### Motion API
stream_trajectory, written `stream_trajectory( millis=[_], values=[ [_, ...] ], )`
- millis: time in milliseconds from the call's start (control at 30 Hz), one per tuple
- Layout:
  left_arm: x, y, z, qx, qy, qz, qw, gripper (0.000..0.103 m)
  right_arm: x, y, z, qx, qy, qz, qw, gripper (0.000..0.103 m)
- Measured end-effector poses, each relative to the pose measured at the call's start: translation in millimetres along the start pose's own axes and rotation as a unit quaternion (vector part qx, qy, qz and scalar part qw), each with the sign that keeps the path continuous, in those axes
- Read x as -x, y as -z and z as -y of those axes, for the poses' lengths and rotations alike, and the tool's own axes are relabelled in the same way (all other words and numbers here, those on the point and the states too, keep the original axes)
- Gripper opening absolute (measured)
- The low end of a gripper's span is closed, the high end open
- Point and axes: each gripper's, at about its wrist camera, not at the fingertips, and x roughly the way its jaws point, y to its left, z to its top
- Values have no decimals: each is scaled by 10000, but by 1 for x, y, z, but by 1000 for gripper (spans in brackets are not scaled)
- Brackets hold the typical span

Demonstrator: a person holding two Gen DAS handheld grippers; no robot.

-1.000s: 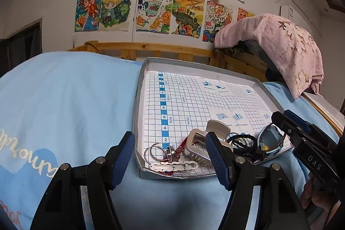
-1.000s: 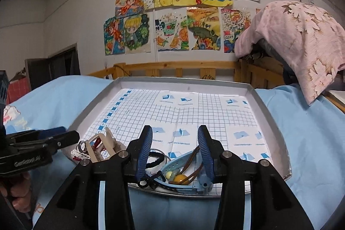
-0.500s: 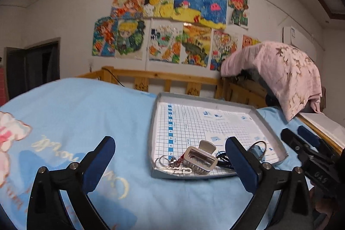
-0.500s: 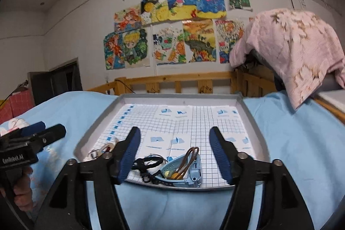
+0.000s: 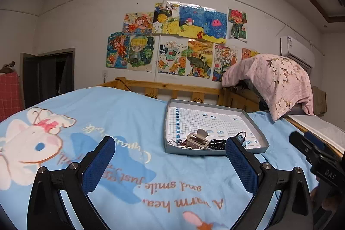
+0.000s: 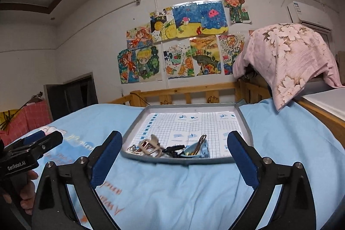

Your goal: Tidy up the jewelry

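Observation:
A grey tray (image 5: 170, 115) (image 6: 243, 120) lined with grid paper lies on the blue bedspread. Along its near edge sit a beige hair claw (image 5: 197, 139) (image 6: 149, 144), metal rings (image 6: 132, 147), a black cord (image 5: 216, 142) (image 6: 173, 148) and a blue piece with brown loops (image 6: 199, 147). My left gripper (image 5: 170, 167) hangs open over the bedspread, well back from the tray, nothing between its fingers. My right gripper (image 6: 174, 162) is back from the tray too, jaws still opening, empty. Each gripper shows in the other's view: the right gripper (image 5: 310, 149), the left gripper (image 6: 36, 141).
The blue bedspread (image 5: 107, 122) with a rabbit print and lettering spreads all around. A wooden bed rail (image 5: 172, 87) runs behind the tray. A pink floral cloth (image 5: 278, 79) drapes over things at the right. Drawings cover the wall (image 5: 172, 42).
Both grippers pulled back and up from the tray and opened wide. The right one let go of the blue piece; the jewelry stays at the tray's near edge.

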Motion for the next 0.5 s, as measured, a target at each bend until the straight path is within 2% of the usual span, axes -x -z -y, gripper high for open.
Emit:
stream_trajectory(
  millis=[233,500],
  values=[
    [25,15,-8,6,-128,12,9999,103,40,18,-2,-6,-38,-47,10000,96],
    [29,27,-15,29,-224,-55,9997,103,52,26,-5,41,18,-45,10000,96]
  ],
)
